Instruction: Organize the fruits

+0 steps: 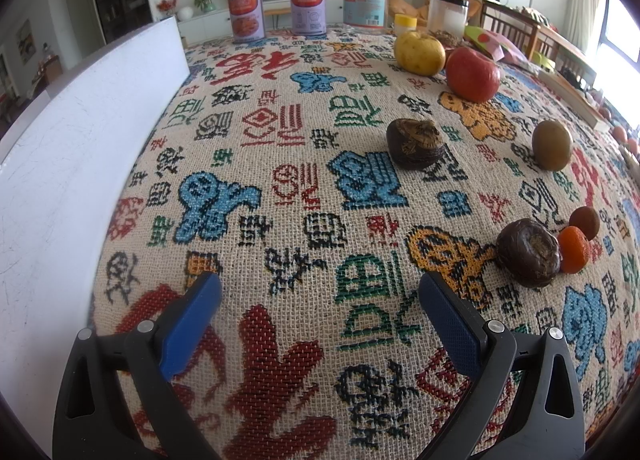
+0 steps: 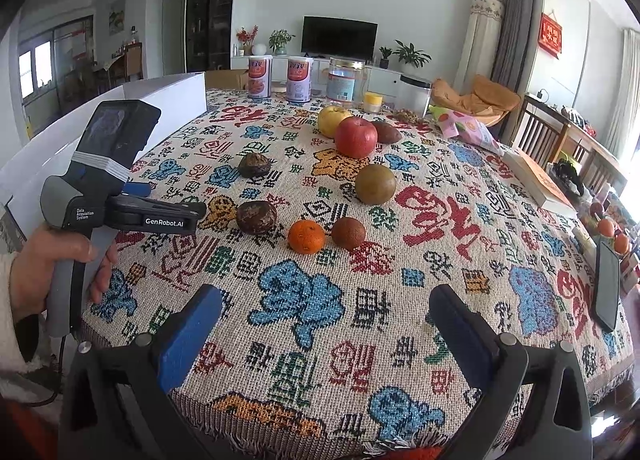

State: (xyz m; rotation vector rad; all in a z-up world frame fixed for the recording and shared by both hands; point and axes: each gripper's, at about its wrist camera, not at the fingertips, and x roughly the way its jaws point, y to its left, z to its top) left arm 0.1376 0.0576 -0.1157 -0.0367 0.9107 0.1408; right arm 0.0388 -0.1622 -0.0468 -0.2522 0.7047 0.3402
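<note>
Across the tablecloth (image 2: 400, 300), fruits (image 2: 306, 236) string away lengthwise; left tool (image 1: 320, 300) and right tool (image 2: 326, 312) gape wide, empty.

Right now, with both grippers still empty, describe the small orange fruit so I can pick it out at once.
Start at the patterned tablecloth and find the loose row of fruit nearest its front edge. The small orange fruit sits in the middle, between a dark wrinkled fruit and a reddish-brown round fruit. It alone there is bright orange.
</note>
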